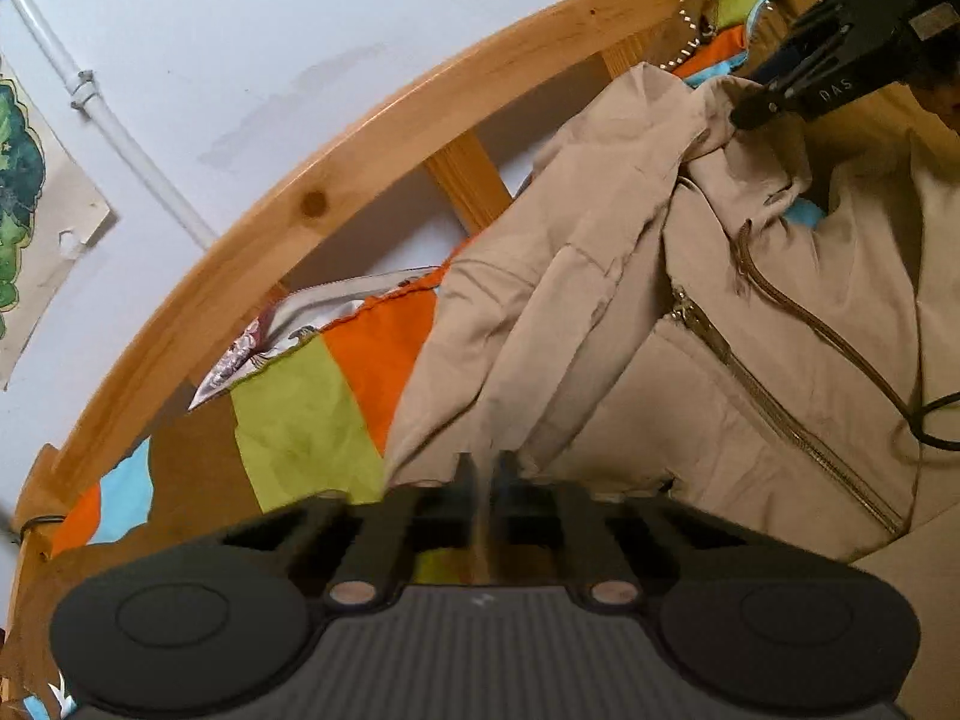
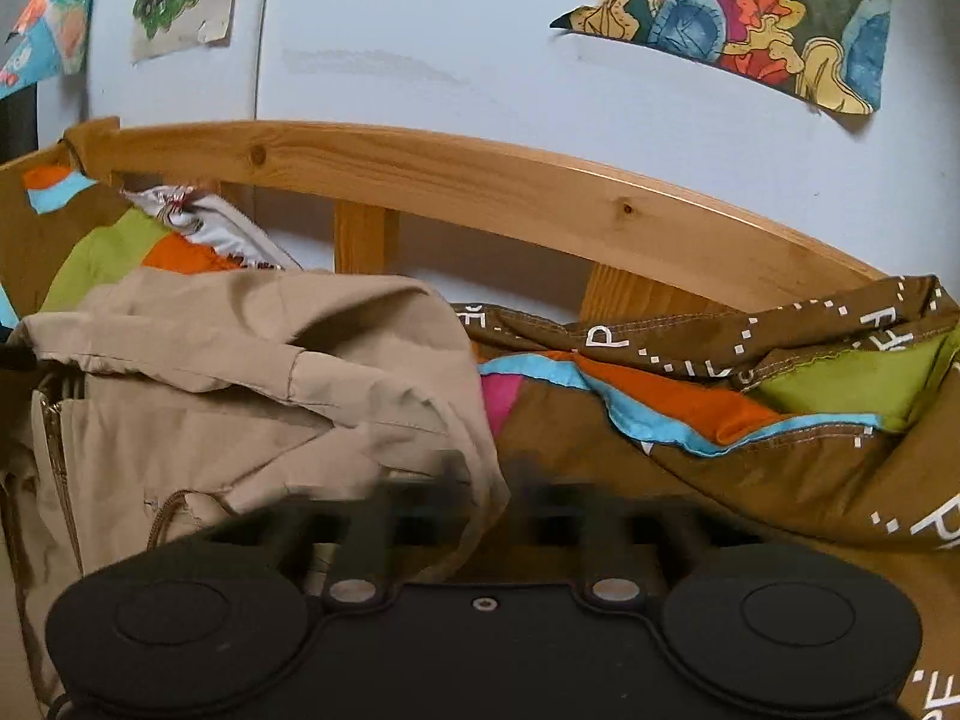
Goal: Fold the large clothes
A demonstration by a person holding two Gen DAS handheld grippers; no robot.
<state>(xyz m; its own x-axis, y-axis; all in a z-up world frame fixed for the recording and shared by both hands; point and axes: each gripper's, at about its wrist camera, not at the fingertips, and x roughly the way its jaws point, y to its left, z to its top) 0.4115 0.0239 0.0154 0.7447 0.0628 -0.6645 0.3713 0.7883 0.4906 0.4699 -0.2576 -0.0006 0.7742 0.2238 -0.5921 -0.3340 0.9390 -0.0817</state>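
A: Where's the jacket (image 1: 630, 312) sitting?

B: On the bedspread (image 1: 300, 414) by the wooden rail (image 1: 336, 180), zipper (image 1: 774, 408) running away from the left gripper (image 1: 485, 471).

A: Grips?

B: Left gripper's pressed together on the near edge. Right gripper (image 2: 485, 474) pinches a fold at the far end, probably the hood. So the jacket's long axis runs between them.

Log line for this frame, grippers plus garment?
left hand-held gripper: shut on beige jacket edge | right hand-held gripper: shut on jacket fold | jacket: bunched, zipper up, on patchwork bedspread
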